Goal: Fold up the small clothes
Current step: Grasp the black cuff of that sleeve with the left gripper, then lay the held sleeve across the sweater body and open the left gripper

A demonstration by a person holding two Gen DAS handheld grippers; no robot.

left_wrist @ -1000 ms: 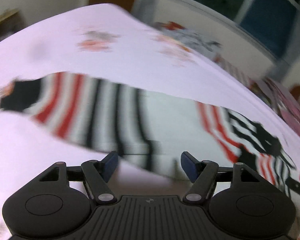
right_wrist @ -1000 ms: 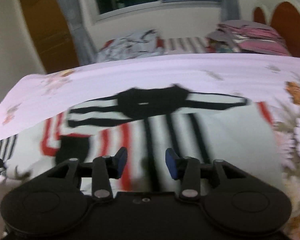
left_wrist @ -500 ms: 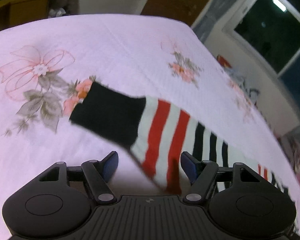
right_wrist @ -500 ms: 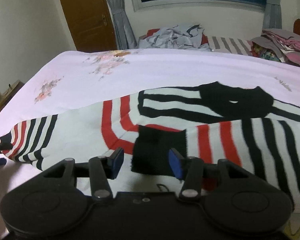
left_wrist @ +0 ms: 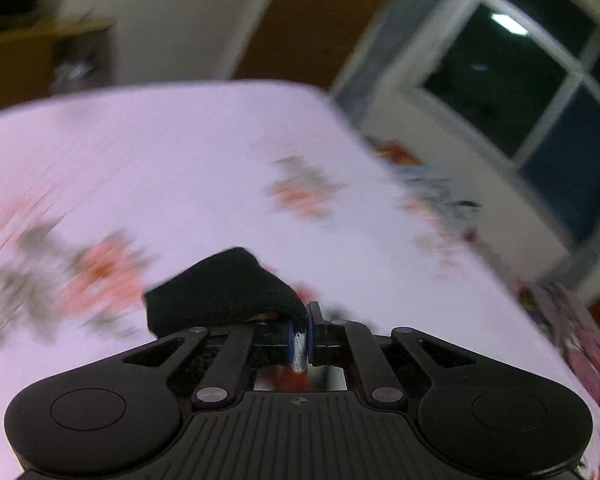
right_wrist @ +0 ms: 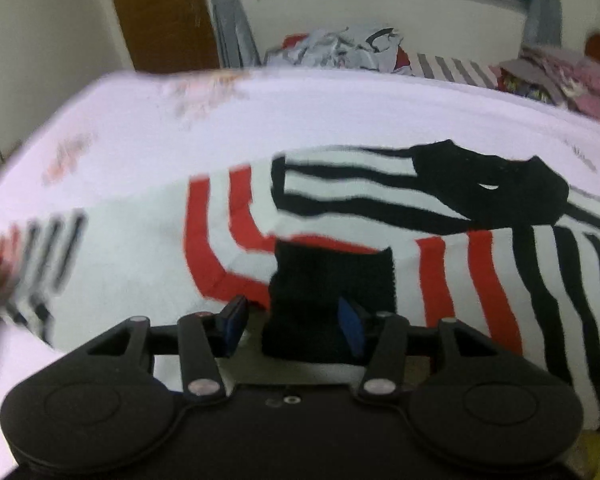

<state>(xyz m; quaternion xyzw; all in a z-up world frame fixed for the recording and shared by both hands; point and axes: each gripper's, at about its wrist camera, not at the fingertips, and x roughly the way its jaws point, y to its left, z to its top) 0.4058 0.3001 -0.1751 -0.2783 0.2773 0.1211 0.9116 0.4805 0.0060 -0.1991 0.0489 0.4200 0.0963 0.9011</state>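
Pinching the white knit just behind the black cuff (left_wrist: 220, 292), the left tongs (left_wrist: 300, 344) have just snapped together on the striped sweater's (right_wrist: 340, 216) sleeve. The right tongs (right_wrist: 292, 326) stand spread, the other black cuff (right_wrist: 332, 280) lying between them unpinched. That sweater sprawls across the floral bed sheet (right_wrist: 260, 120).

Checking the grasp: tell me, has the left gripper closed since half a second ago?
Yes. The left gripper has just closed onto the striped sleeve, its cuff lifted off the floral bedsheet.
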